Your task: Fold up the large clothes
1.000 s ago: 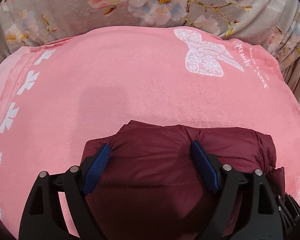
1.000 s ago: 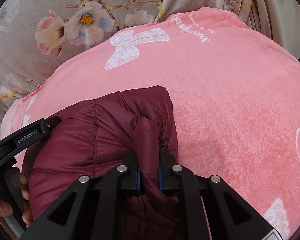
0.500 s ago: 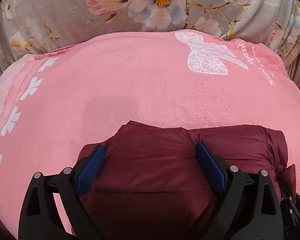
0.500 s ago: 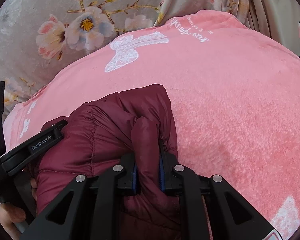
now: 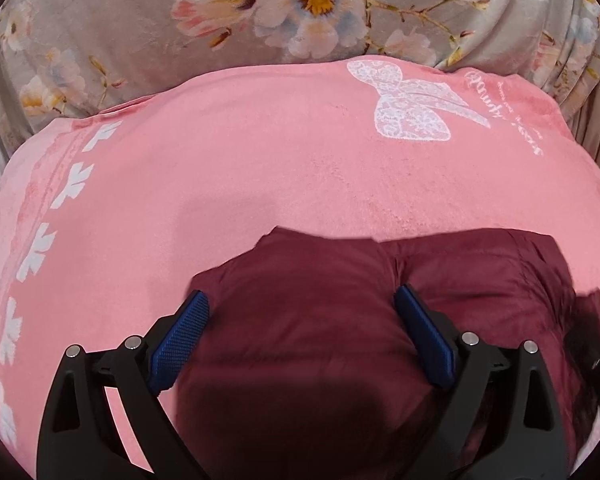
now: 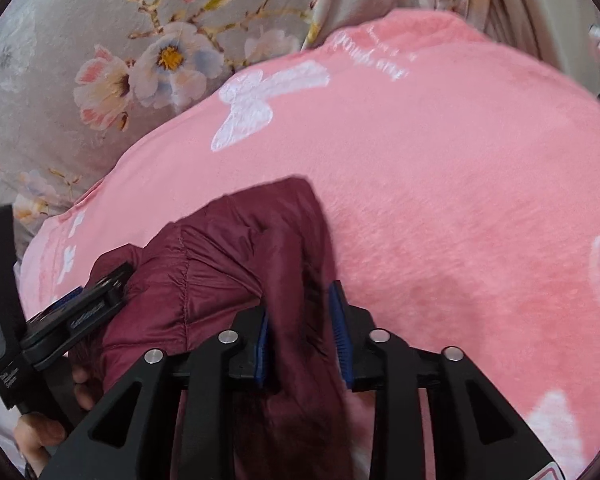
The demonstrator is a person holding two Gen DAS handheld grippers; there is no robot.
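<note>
1. The maroon jacket (image 5: pixel 320 320) sits bunched low in the frame on the pink blanket (image 5: pixel 259 168), with the floral cloth (image 5: pixel 139 32) across the top edge.
2. Left gripper (image 5: pixel 300 332): jaws spread wide, blue pads (image 5: pixel 179 336) straddling a puffy fold and not biting it. Risk: if the fold is meant to be pinned, nothing pins it, so the padding can spring up and open.
3. Right gripper (image 6: pixel 302 336), bottom centre of its view: jaws parted a little around a ridge of jacket (image 6: pixel 235 264), and the frame is blurred. I can't tell for sure whether the pads are gripping, but it looks like a release.
4. If it lets go now, the slick shell can slide off the stack and the bundle slumps toward the lower left.
5. The other gripper's body (image 6: pixel 71 312) shows at the left edge, close to the fabric. Two tools crowd one bundle; a snagged seam on withdrawal would drag the fold apart.
6. The plush blanket grips the fabric, so any sideways pull rumples the underside.
</note>
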